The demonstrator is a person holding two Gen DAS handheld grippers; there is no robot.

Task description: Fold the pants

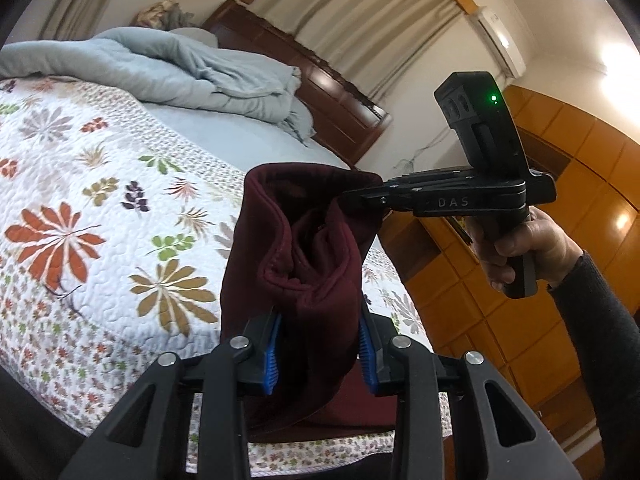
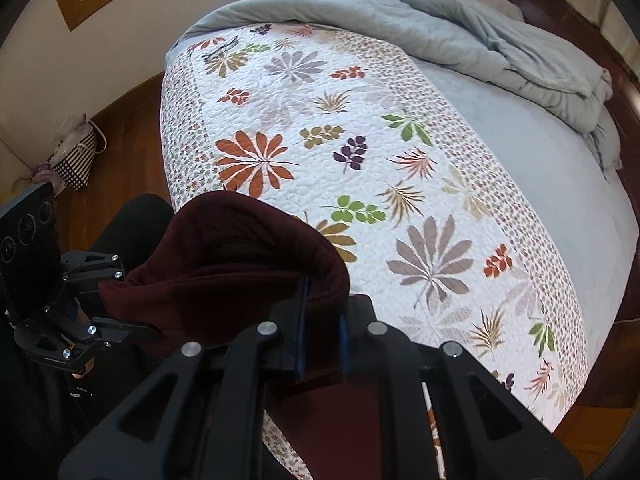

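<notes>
The left gripper (image 1: 320, 350) holds the dark red pants (image 1: 304, 248) between its blue pads (image 1: 271, 364), and its jaws are closed on the cloth. The right gripper (image 2: 322, 344) also grips the pants (image 2: 224, 276), with its jaws pressed narrow on the thick edge. The pants are lifted in the air between the two pairs of jaws, and the opening gapes upward while the rest hangs down below them. Beyond the jaws lies the bed (image 2: 520, 168) with a flowered quilt (image 2: 320, 128). A grey-blue blanket (image 1: 192, 68) is bunched near the wooden headboard (image 1: 328, 92), well apart from the jaws.
</notes>
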